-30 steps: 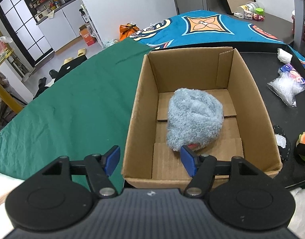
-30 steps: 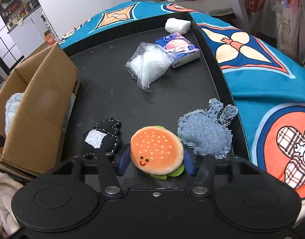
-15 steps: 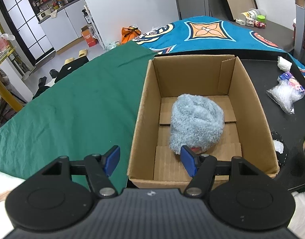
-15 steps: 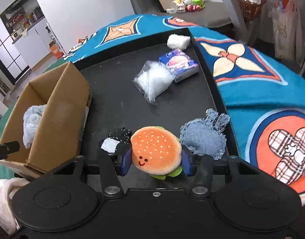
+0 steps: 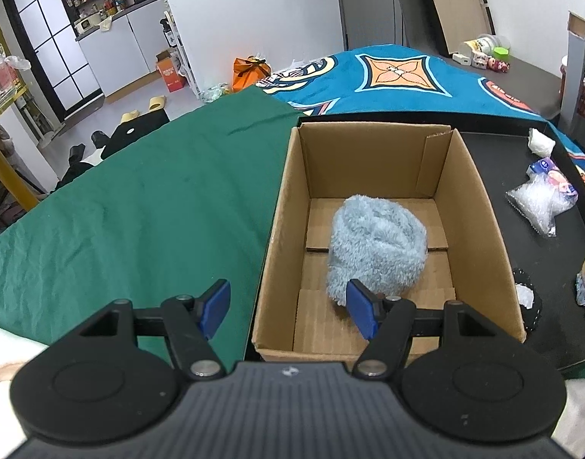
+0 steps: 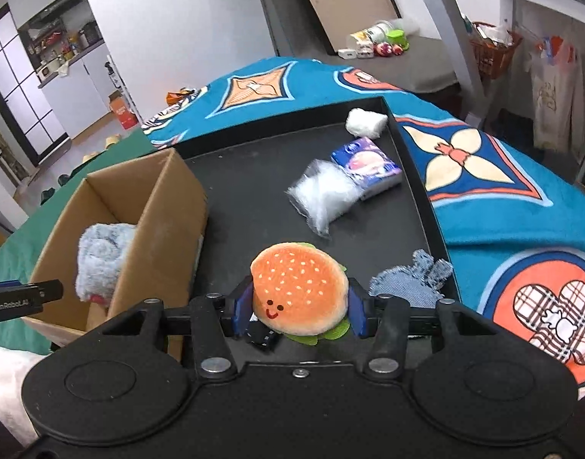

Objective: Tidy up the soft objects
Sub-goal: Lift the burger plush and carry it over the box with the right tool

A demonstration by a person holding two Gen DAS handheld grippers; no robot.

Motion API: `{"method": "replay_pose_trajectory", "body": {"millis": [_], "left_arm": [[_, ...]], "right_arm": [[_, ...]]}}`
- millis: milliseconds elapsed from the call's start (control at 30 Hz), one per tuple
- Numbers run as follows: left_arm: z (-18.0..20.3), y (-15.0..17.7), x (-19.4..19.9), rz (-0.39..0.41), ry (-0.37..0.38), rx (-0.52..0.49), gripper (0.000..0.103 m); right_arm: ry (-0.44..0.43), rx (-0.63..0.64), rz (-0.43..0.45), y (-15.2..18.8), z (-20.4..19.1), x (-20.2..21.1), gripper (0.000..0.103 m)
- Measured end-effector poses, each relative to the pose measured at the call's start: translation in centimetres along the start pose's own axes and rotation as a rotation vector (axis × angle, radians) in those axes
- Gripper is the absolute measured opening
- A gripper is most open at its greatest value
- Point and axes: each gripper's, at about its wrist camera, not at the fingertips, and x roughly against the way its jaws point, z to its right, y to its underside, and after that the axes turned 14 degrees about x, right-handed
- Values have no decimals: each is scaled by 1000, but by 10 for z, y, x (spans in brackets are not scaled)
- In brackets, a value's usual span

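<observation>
The right gripper clamps the burger plush, likely bound for the cardboard box holding the fluffy blue cloth. The left gripper hangs wide-jawed and empty at the box's near edge.

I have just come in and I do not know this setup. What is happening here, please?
A person holds a gripper in each hand and is sorting soft things into a cardboard box. The right gripper is shut on a burger plush, held above the black tray. The left gripper is open and empty at the near end of the box, where a fluffy blue cloth already lies. A denim patch, a clear bag and a tissue pack wait on the tray.
</observation>
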Motion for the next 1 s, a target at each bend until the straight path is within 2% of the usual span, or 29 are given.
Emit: {"method": "replay_pose_trajectory", "body": {"millis": [1000], "left_arm": [[-15,-6,-2,4,77,51,64]], "right_arm": [[-34,178,101,-42,-68,12,49]]}}
